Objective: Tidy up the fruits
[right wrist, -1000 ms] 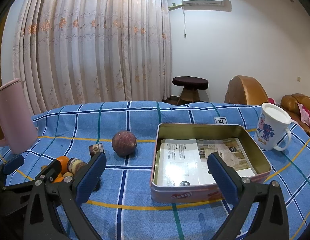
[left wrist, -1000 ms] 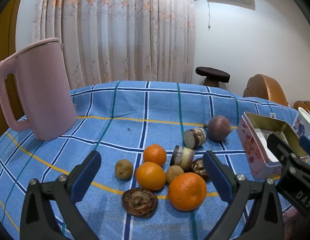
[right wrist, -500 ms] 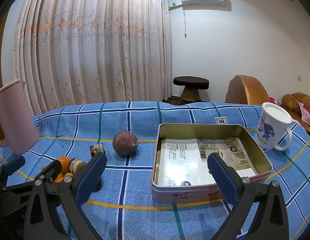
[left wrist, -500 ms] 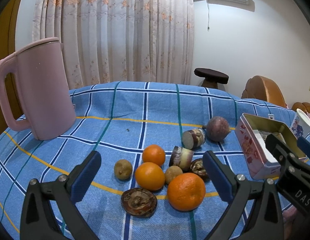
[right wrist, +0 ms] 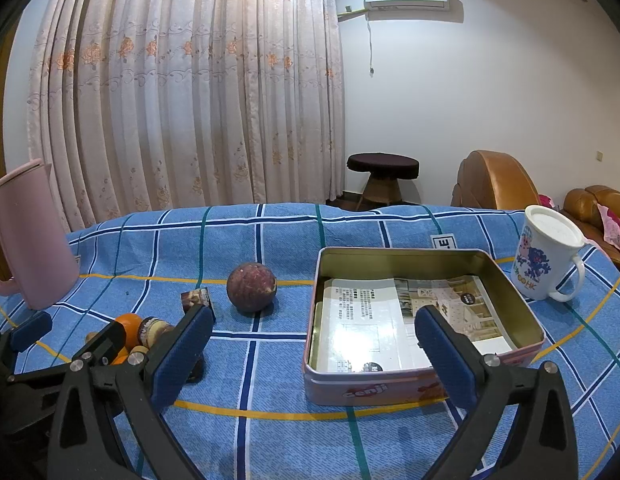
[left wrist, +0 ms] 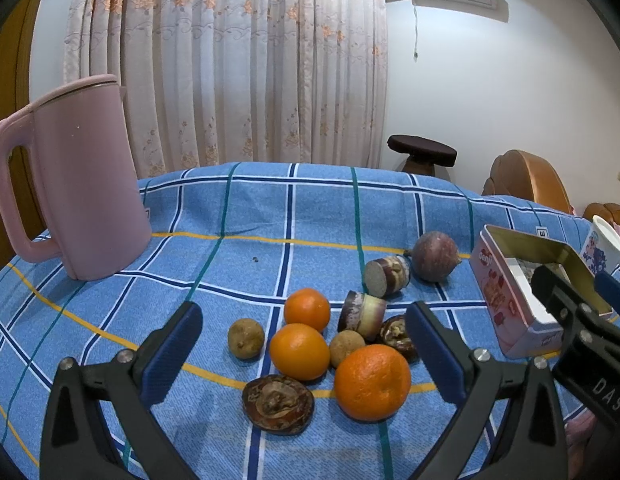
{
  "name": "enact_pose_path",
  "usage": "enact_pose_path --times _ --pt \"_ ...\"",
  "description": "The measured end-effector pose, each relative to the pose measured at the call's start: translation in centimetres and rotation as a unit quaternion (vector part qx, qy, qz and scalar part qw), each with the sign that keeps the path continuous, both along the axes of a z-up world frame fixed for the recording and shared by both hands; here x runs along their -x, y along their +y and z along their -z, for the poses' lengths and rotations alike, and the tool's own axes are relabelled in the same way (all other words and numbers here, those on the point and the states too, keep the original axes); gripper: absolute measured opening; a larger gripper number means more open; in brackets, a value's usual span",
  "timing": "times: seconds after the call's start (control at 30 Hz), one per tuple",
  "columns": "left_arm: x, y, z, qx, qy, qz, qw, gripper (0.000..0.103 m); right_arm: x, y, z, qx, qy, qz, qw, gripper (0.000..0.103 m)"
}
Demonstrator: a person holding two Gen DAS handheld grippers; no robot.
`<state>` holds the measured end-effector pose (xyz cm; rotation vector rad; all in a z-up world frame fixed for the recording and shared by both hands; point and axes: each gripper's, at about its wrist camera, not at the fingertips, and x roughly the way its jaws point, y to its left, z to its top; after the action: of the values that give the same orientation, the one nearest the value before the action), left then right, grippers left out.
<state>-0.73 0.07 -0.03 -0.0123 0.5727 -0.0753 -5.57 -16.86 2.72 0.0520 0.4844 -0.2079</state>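
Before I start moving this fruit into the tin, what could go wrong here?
1. The oranges sit packed together: the big orange touches a small brown fruit, so the open left tongs closing on it may knock neighbours rolling.
2. The round purple fruit lies loose on the cloth and could roll if nudged.
3. The tin holds loose paper, which dropped fruit may crumple.

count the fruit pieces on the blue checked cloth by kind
Round orange citrus fruits: 3
Small tan round fruits: 2
Round purple fruit: 1
Cut purple-and-cream stem chunks: 2
Dark brown shrivelled pieces: 2
Total: 10
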Motion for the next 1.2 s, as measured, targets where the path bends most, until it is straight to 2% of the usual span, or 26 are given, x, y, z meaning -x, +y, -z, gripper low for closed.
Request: enact_pose_path --times 0.27,0.43,0.53,0.63,0.73,0.83,0.93,1.2 --pt "-0.1 0.1 0.0 -0.009 0.004 -0.001 0.9999 0.103 0.1 -0.2 -0.3 -0.001 -0.004 0.001 1.000 0.102" --pt "-0.5 2.1 -1.0 -0.010 -0.002 -0.018 0.9998 0.103 0.2 -0.9 -0.6 -0.020 -0.006 -0.002 1.000 0.102" --pt "-1.1 4.2 -1.4 -0.001 0.004 -0.035 0.9994 0.103 0.2 -0.6 -0.5 -0.022 -0.005 -0.020 1.000 0.102" --pt "-1.5 6.3 -1.6 -0.009 0.002 -0.070 0.9975 0.103 0.2 0.5 -0.4 -0.033 0.001 -0.067 0.997 0.100" --pt "-1.5 7.9 -2.0 -0.043 -0.009 -0.097 0.9943 0.103 -0.2 2.0 0.0 -0.049 0.025 -0.128 0.990 0.079" --pt "-1.5 8.7 -2.2 -0.056 -0.010 -0.082 0.9950 0.103 -1.1 3.5 1.3 -0.084 0.073 -0.190 0.975 0.067" --pt "-1.4 9.0 -2.3 -0.057 -0.002 -0.060 0.9966 0.103 -2.0 4.8 2.5 -0.115 0.117 -0.230 0.959 0.065" --pt "-1.3 7.8 -2.0 -0.084 0.009 -0.025 0.9961 0.103 -3.9 8.5 5.0 -0.077 0.172 -0.267 0.945 0.063"
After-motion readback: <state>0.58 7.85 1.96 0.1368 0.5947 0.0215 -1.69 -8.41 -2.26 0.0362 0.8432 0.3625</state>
